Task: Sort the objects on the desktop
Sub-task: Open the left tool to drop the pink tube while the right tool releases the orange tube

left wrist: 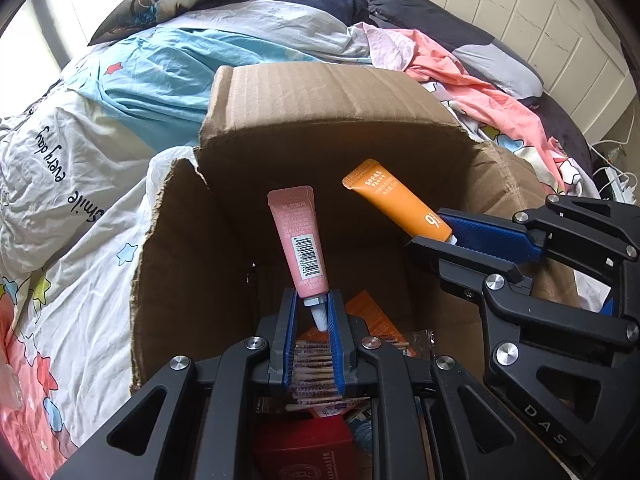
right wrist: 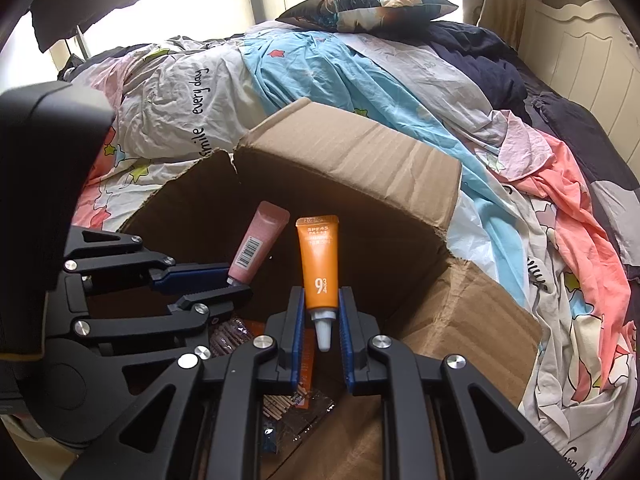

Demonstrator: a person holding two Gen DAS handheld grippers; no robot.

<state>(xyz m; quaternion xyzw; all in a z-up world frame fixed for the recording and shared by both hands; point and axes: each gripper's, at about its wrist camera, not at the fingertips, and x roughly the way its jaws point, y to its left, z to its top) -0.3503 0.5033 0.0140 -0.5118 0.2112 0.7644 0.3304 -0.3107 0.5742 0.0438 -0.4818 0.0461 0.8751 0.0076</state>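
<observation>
Left gripper [left wrist: 313,300] clamped on the cap end of a pink tube [left wrist: 298,246], blue pads pinching the tube's neck, white nozzle pointing back toward the camera, flat crimped end tilted up and away. Barcode label visible along the tube's side. Right gripper [right wrist: 322,300] likewise closed on the base of an orange tube [right wrist: 319,264] marked SPF45, white cap hanging down between the fingers, crimped end upright. Both tubes held over the open cardboard box [left wrist: 320,100], near each other but apart, pink to the left of orange. Box resting on a bed with a rumpled star-print duvet [left wrist: 80,184], torn flaps spread outward. Down inside the box: a pack of cotton swabs [left wrist: 314,364], an orange packet [left wrist: 370,312], a red carton [left wrist: 304,452]. Patterned pillow [right wrist: 368,4] at the far side of the bed.
</observation>
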